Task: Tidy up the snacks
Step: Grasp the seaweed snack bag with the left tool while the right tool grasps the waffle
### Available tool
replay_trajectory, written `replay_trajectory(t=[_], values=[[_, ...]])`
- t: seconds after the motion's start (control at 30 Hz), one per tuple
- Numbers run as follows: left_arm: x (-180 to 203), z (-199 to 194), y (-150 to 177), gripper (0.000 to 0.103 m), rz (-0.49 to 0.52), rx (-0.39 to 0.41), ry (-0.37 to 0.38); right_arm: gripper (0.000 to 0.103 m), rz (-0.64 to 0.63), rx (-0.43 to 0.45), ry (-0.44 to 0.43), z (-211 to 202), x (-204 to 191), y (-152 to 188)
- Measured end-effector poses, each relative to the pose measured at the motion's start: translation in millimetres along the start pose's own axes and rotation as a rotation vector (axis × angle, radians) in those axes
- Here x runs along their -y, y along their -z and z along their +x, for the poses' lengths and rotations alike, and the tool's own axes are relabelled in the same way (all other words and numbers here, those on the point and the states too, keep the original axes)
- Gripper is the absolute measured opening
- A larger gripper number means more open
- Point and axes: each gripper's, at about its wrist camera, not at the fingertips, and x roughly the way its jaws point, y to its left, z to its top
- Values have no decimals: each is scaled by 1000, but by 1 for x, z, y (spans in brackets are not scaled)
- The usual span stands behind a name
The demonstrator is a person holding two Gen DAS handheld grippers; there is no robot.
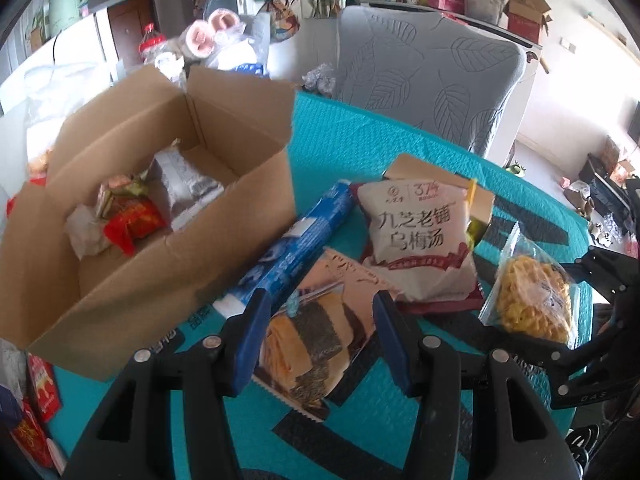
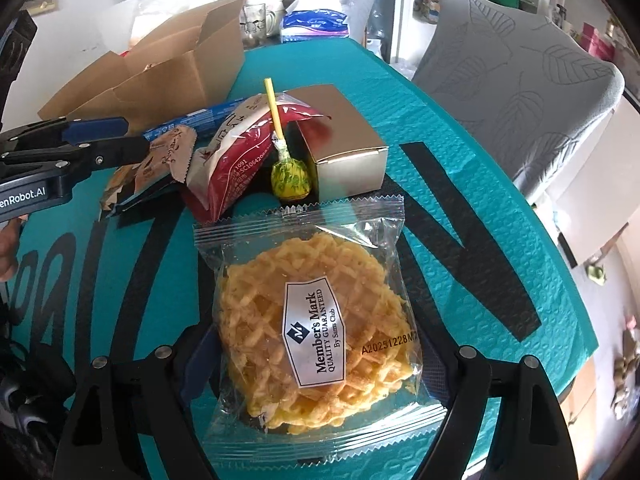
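Observation:
My left gripper (image 1: 320,312) stands with its blue pads on both sides of a pink cake-roll packet (image 1: 316,336) on the teal mat; whether they press it I cannot tell. The left gripper also shows in the right wrist view (image 2: 132,148). My right gripper (image 2: 316,344) has its fingers spread around a clear waffle-cookie packet (image 2: 320,332), also seen in the left wrist view (image 1: 532,300). An open cardboard box (image 1: 168,264) at the left holds several snacks. A white plum-drink bag (image 1: 412,232) and a blue tube pack (image 1: 296,240) lie between.
A yellow lollipop (image 2: 288,172) leans beside a small gold box (image 2: 344,148) and a red-edged bag (image 2: 236,160). A grey leaf-patterned chair back (image 1: 432,76) stands behind the table. Red packets (image 1: 40,396) lie at the left mat edge.

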Motion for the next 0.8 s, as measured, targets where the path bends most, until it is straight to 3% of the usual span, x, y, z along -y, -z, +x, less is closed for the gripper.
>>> replay_trajectory(t=[0.17, 0.43, 0.6, 0.8], values=[[-23, 9, 6, 53, -100, -38, 64, 86, 4, -4, -14, 6, -7, -5], [-26, 14, 8, 53, -84, -79, 109, 86, 3, -4, -22, 10, -20, -10], [-18, 10, 14, 53, -83, -114, 182, 86, 5, -2, -26, 9, -23, -8], [-11, 3, 15, 53, -88, -110, 222, 86, 8, -2, -31, 9, -22, -6]])
